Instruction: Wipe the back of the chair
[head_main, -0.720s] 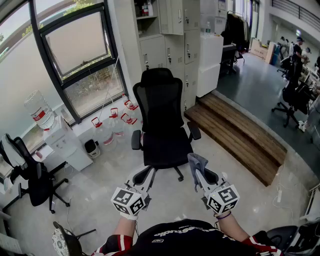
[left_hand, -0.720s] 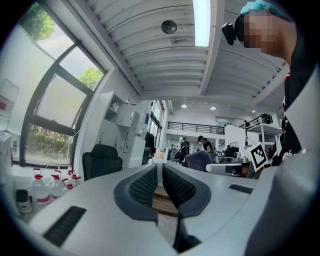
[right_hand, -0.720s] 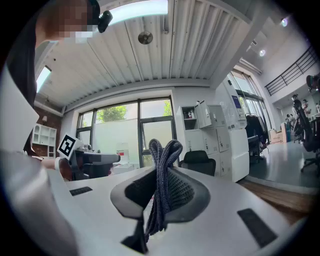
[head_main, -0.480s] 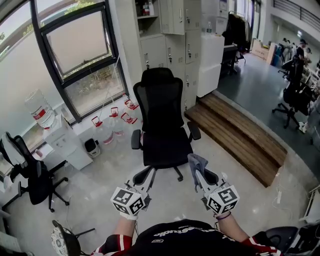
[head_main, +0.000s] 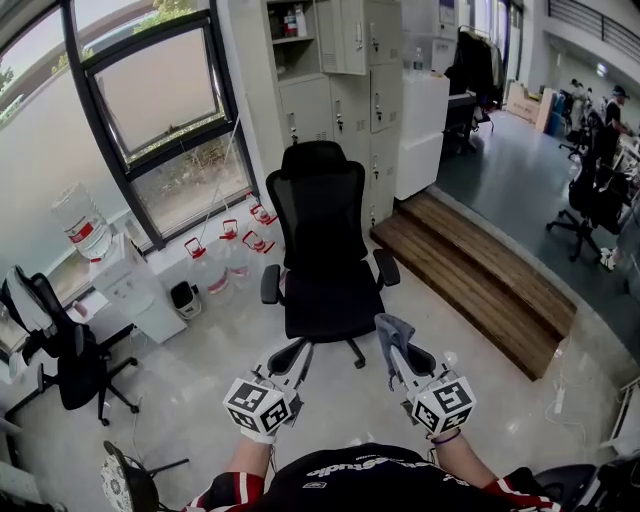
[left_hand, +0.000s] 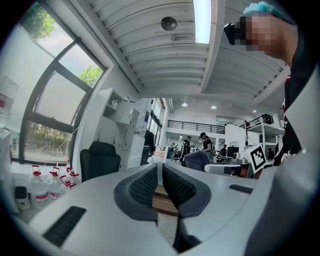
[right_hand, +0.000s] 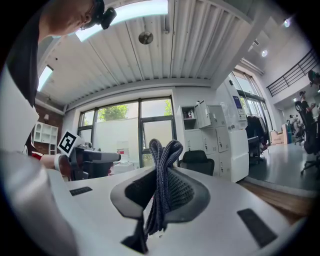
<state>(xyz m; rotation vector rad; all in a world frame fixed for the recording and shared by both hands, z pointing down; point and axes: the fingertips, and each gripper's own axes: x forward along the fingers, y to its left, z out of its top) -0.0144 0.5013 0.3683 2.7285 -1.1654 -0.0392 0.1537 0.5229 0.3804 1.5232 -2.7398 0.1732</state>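
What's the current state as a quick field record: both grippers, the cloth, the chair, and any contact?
left gripper: jaws nearly together, nothing between them
right gripper: shut on cloth
cloth: grey-blue, folded, sticking up past the jaws
office chair: black, upright, seat facing the person
contact: none; both grippers short of the chair

**Centre of the head view:** the office chair I face is black throughout, and its backrest is a fine mesh.

**Lower right:** the cloth reads blue-grey to me, with a knitted rib.

**Bottom:** the left gripper and right gripper are pale grey. Both have dark, dotted pads and cubes of black-and-white square markers.

**Left:** the water bottles are clear with red caps.

**Right:** the step is made of brown wooden planks.

**Upper left:** I note black window frames.
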